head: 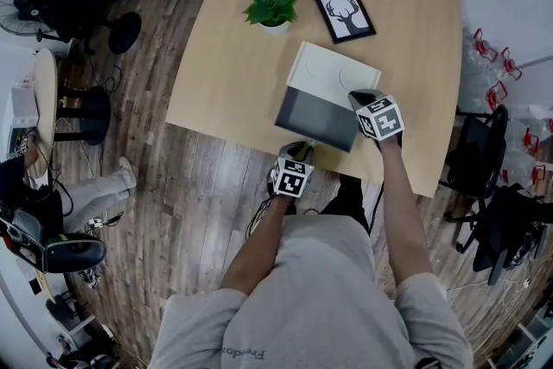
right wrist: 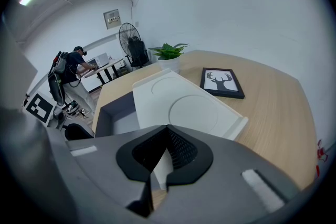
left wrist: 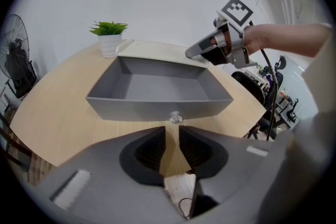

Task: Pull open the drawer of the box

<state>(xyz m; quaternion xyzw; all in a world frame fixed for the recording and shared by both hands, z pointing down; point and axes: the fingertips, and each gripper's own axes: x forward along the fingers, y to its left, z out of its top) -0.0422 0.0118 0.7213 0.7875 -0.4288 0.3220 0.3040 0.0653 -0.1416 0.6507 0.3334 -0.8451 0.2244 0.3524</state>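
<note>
Your one white box (head: 339, 72) sits on the tabletop (head: 233, 91), its single grey drawer (left wrist: 157, 86) out toward you. Your left gripper (left wrist: 172, 136), jaws slightly spread and empty, is just short of the drawer's one clear knob (left wrist: 175, 117). Your right gripper (right wrist: 167, 135), jaws pressed together, is at the box's near right corner.

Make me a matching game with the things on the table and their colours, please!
Things:
1. drawer
2. plant
3. picture frame
4. box top

Colours:
A. black
B. white
C. green
D. grey

Right pairs: 1-D, 2-C, 3-A, 4-B.
</note>
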